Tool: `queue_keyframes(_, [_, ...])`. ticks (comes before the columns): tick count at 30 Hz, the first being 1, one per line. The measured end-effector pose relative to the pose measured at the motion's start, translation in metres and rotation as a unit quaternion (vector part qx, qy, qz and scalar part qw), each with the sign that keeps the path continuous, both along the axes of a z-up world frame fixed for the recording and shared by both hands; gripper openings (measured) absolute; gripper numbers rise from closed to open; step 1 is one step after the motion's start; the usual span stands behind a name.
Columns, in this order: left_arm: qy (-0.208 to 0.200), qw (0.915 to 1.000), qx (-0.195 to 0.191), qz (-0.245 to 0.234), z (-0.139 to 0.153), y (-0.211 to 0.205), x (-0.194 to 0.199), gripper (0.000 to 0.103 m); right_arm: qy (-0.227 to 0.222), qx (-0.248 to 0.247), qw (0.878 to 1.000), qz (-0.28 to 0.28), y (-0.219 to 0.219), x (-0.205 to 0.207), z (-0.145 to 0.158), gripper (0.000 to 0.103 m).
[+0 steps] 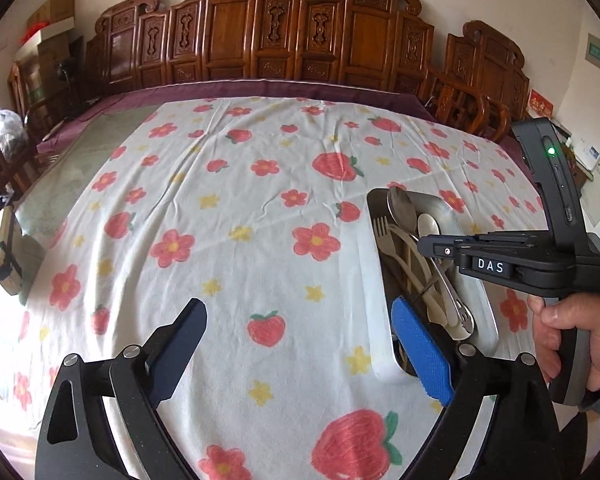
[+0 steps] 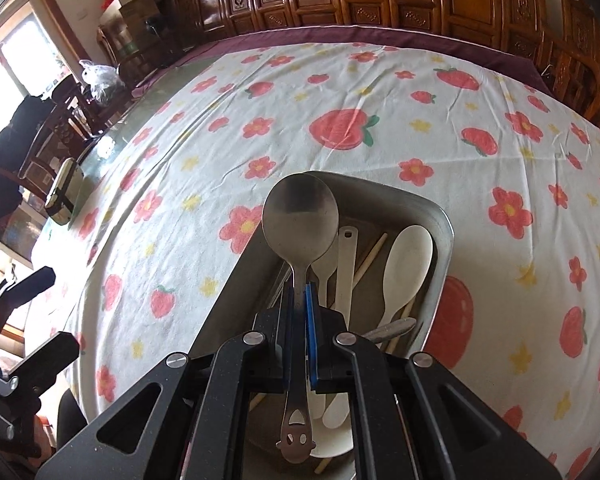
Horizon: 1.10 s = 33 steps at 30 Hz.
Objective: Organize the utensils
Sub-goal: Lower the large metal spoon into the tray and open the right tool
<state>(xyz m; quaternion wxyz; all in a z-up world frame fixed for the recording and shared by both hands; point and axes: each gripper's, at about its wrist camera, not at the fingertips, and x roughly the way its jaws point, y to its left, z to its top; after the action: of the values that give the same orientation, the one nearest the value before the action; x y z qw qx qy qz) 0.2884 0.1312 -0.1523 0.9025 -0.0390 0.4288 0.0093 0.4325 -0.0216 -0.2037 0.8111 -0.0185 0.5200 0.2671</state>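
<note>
A steel tray (image 2: 440,236) sits on the strawberry-print tablecloth and holds white plastic spoons (image 2: 408,256), a white spatula (image 2: 346,264), chopsticks (image 2: 370,256) and a fork (image 1: 382,228). My right gripper (image 2: 300,296) is shut on the handle of a large metal spoon (image 2: 300,220), held over the tray with its bowl pointing away. In the left wrist view the same right gripper (image 1: 432,248) reaches in from the right, held by a hand (image 1: 572,340). My left gripper (image 1: 300,344) stands wide open just left of the tray (image 1: 374,308), with only cloth between its fingers.
A small metal box (image 1: 6,252) lies near the table's left edge. Carved wooden chairs (image 1: 300,40) line the far side, behind a purple table border (image 1: 260,88). The left gripper's fingers (image 2: 40,280) show at the left edge of the right wrist view.
</note>
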Motion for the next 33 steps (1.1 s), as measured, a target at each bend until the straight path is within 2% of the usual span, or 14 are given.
queue_keyframes(13, [-0.004,0.9999,0.01,0.001,0.003,-0.001,-0.002,0.09,-0.024,0.012,1.0,-0.003,-0.007,-0.007,0.011,0.01])
queue_keyframes(26, [-0.033,0.999,0.031,-0.007,0.027,-0.031,-0.034,0.095,-0.09,0.029,0.995,-0.008,-0.056,-0.071,0.056,0.01])
queue_keyframes(28, [-0.035,0.9988,0.031,-0.012,0.029,-0.037,-0.039,0.095,-0.101,0.031,0.994,-0.012,-0.066,-0.083,0.062,0.021])
queue_keyframes(30, [-0.035,0.9987,0.033,-0.016,0.032,-0.043,-0.044,0.095,-0.113,0.031,0.993,-0.024,-0.079,-0.097,0.068,0.039])
queue_keyframes(31, [-0.035,0.9987,0.034,-0.016,0.033,-0.046,-0.046,0.095,-0.116,0.032,0.992,-0.029,-0.084,-0.103,0.07,0.042])
queue_keyframes(33, [-0.035,0.9986,0.035,-0.02,0.034,-0.053,-0.05,0.095,-0.126,0.029,0.991,-0.044,-0.096,-0.115,0.074,0.063])
